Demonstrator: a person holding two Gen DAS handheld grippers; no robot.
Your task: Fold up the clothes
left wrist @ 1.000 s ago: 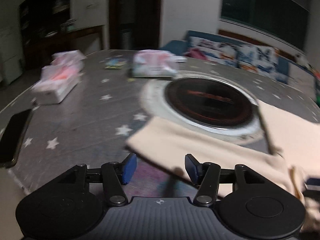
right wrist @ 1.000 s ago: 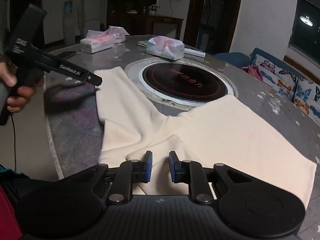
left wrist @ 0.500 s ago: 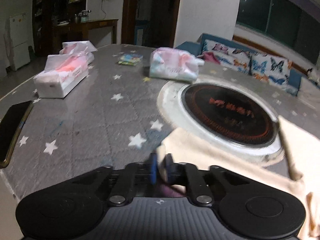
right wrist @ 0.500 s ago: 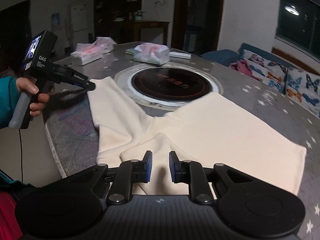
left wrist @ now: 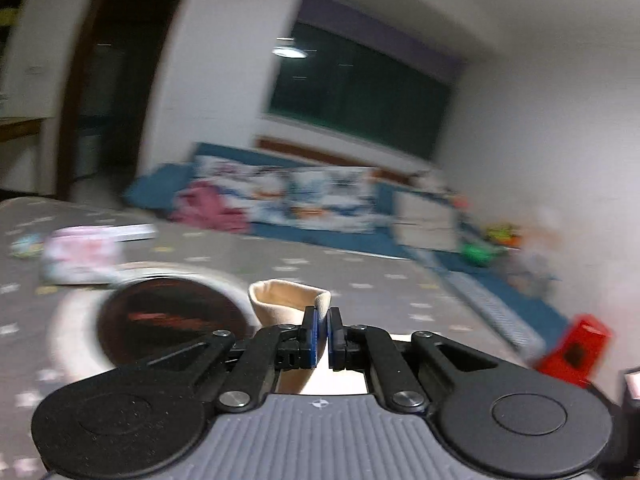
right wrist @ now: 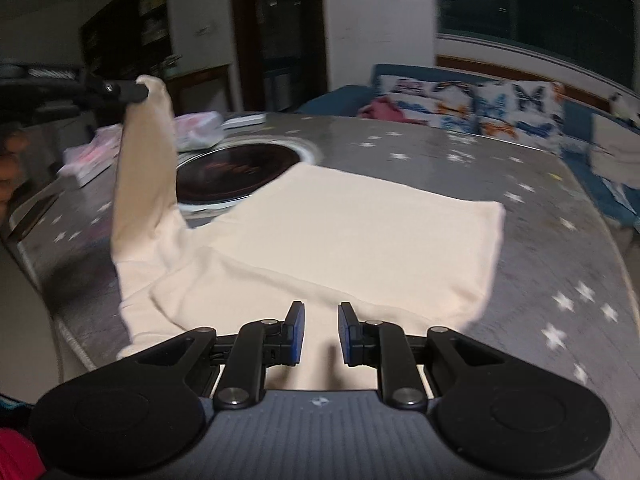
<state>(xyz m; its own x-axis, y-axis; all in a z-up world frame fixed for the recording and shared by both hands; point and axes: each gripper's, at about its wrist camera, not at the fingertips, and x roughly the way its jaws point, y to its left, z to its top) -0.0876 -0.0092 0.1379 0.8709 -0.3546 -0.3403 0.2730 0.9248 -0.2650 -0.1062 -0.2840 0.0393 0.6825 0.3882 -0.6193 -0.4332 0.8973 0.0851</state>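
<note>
Gripping sleeve end, left gripper (left wrist: 322, 330) jaws clamped on cream garment (right wrist: 340, 232), sleeve raised off the worktop (right wrist: 540, 208).
Right gripper (right wrist: 321, 334) jaws apart, empty, low over the garment's near edge; body lies flat beside the round burner (right wrist: 236, 172).

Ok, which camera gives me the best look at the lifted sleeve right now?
The right wrist view: the sleeve shows full length, rising from the cream garment to the left gripper pinching its end. The left wrist view is blurred and shows only the cuff at its shut fingertips.
</note>
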